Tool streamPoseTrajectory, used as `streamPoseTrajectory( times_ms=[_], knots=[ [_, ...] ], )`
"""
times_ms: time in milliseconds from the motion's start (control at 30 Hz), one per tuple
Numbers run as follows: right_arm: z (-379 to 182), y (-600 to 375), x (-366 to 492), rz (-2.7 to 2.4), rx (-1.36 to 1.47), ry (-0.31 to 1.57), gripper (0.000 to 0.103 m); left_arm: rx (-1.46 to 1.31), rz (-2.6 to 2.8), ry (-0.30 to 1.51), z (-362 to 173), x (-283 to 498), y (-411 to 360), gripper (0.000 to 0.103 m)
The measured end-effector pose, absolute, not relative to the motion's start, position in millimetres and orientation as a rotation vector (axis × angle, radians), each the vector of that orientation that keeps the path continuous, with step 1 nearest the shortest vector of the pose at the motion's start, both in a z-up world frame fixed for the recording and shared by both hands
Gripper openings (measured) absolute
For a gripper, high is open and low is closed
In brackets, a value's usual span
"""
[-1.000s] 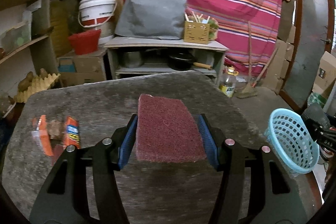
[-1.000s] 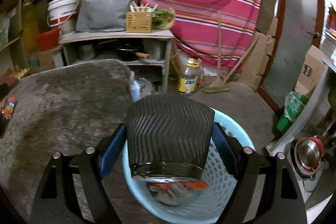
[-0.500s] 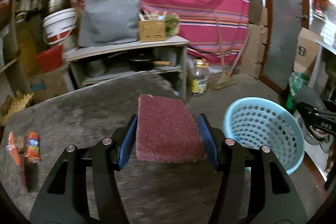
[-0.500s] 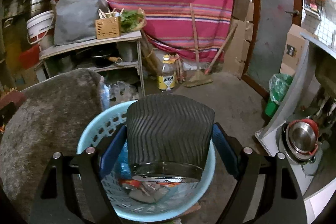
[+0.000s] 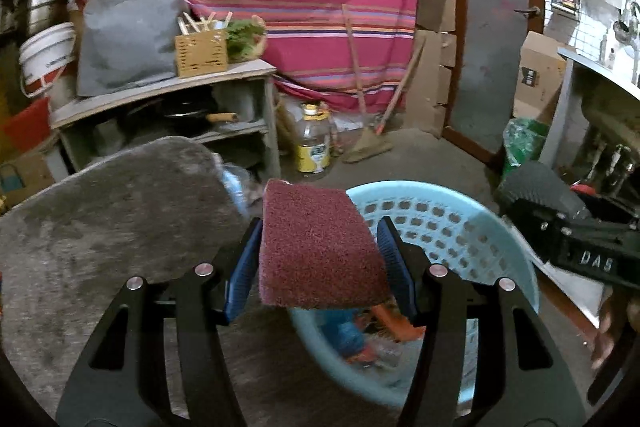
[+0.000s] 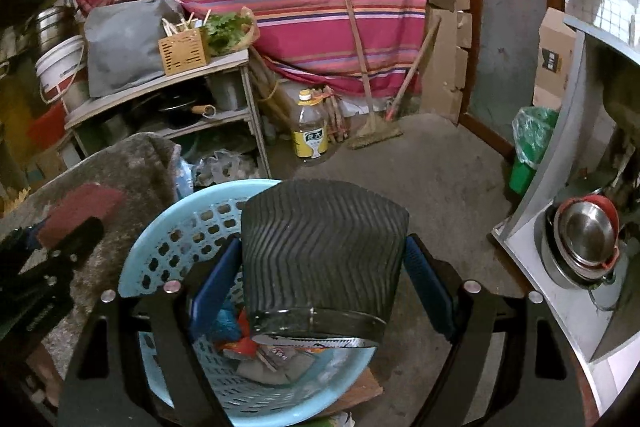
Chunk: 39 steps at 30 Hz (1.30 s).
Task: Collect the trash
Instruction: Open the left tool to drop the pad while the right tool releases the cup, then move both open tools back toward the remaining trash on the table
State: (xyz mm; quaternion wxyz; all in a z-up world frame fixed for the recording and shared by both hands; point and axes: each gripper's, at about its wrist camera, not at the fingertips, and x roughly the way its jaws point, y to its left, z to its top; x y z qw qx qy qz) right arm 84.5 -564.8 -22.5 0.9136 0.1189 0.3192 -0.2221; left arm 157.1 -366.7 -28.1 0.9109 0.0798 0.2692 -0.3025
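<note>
My left hand-held gripper (image 5: 320,259) is squeezing a dark red scrub pad (image 5: 316,247) from both sides, so the pad sits flat between the blue pads and does not slip. I hold it at the edge of the gray table (image 5: 100,227), right beside the light blue basket (image 5: 460,227), because that is where the trash goes. My right hand-held gripper (image 6: 320,267) is pinching a black ribbed cup (image 6: 324,251) lying on its side, and I hold it right over the basket (image 6: 168,239) so it can drop straight in. There is already trash in the bottom, some orange and blue wrappers (image 6: 248,343). I think both things are almost in. The cup looks ready to let go first. The pad is only partly over the rim, so I think I should move it a bit more over the basket, or it might fall on the floor.
</note>
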Motion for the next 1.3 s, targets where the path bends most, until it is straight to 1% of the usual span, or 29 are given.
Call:
streamPoseTrajectory(
  times_ms=[133,200,233,300,433,600,767,800,833,867,1300],
  knots=[
    [-24,-573,81,-0.468,0.264,0.659,0.081,0.164,-0.651,0.563,-28,157,-385,0.059],
    [-22,-573,81,-0.474,0.264,0.658,0.081,0.160,-0.653,0.558,-27,157,-388,0.071],
    [-22,-573,81,-0.475,0.264,0.657,0.081,0.157,-0.651,0.551,-25,156,-388,0.074],
    [-21,-573,81,-0.473,0.263,0.654,0.081,0.150,-0.650,0.543,-22,156,-385,0.084],
    [-21,-565,85,-0.458,0.265,0.654,0.081,0.149,-0.615,0.518,-16,154,-370,0.089],
    [-24,-547,101,-0.417,0.252,0.664,0.081,0.146,-0.545,0.492,-6,153,-332,0.097],
    [-27,-524,121,-0.389,0.234,0.664,0.082,0.143,-0.481,0.476,5,151,-283,0.097],
    [-28,-523,122,-0.388,0.241,0.659,0.084,0.139,-0.469,0.476,6,151,-274,0.097],
    [-29,-520,125,-0.383,0.260,0.653,0.088,0.133,-0.452,0.476,8,151,-260,0.097],
    [-31,-519,127,-0.378,0.281,0.653,0.097,0.128,-0.441,0.475,10,152,-251,0.097],
    [-29,-455,145,-0.409,0.167,0.684,0.097,0.067,-0.262,0.463,10,169,-129,0.098]
  ],
)
